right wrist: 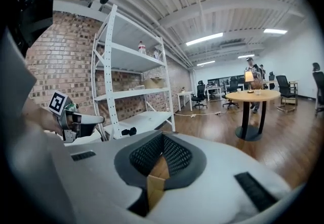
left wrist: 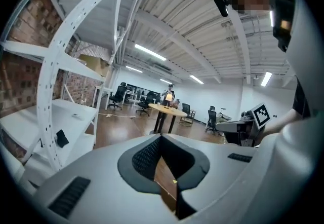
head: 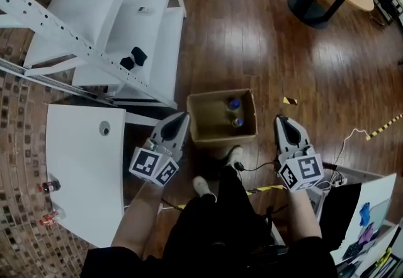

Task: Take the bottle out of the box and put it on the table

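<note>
Both grippers are shut and empty: your left gripper [head: 181, 118] hangs just beside the left wall of the cardboard box [head: 206, 114], and your right gripper [head: 281, 122] is off its right wall. In each gripper view the jaws meet at the tips with nothing between them, so open whichever one you choose before you reach in. The box sits open-topped on the wooden floor [head: 252, 50], and it holds two blue-capped bottles in its right half: the far bottle [head: 233, 104] by the far-right corner and the near bottle [head: 238, 122] closer to the near wall, the two close together. They look like small clear plastic bottles seen from above, probably upright, though their bodies are too dim to be sure, and you cannot tell how full they are. Expect something light, with thin walls that give under a hard squeeze and a smooth, round, slippery body. The cap and neck are the stiffest parts and the only ones plainly showing, so take hold just below the cap, or across the shoulder if the jaws reach it, and close gently. The right wall is near both bottles, so come straight down, not in from the side, and watch that lifting one does not tip its neighbour. The white tabletop [head: 82, 163] lies to your left with plenty of bare surface; set the bottle down well in from its edge.
</note>
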Demonstrator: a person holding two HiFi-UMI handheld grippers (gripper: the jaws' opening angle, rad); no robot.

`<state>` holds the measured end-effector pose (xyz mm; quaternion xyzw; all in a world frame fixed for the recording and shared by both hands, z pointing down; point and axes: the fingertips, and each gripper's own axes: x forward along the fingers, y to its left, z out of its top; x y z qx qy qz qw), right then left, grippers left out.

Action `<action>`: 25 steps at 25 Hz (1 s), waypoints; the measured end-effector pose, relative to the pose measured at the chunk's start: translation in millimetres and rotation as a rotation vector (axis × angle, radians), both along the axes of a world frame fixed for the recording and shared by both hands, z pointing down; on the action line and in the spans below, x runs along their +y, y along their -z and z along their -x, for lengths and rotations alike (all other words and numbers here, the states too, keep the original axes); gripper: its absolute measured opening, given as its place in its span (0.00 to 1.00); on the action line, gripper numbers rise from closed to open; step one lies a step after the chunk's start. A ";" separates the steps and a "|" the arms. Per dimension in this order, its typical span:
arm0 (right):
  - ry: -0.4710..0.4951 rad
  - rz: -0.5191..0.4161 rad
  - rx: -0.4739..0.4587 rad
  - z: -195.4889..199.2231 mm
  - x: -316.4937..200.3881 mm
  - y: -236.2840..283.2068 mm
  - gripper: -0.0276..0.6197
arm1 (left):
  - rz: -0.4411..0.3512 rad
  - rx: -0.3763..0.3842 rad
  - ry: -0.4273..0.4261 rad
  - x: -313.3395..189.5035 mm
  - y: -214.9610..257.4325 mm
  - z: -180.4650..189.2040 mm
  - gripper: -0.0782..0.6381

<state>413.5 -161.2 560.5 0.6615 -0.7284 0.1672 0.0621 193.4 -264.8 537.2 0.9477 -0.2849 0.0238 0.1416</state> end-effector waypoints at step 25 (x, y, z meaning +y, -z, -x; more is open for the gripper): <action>-0.059 0.203 -0.080 -34.1 -70.6 -217.9 0.05 | 0.193 -0.134 -0.161 -57.6 -229.1 -99.2 0.11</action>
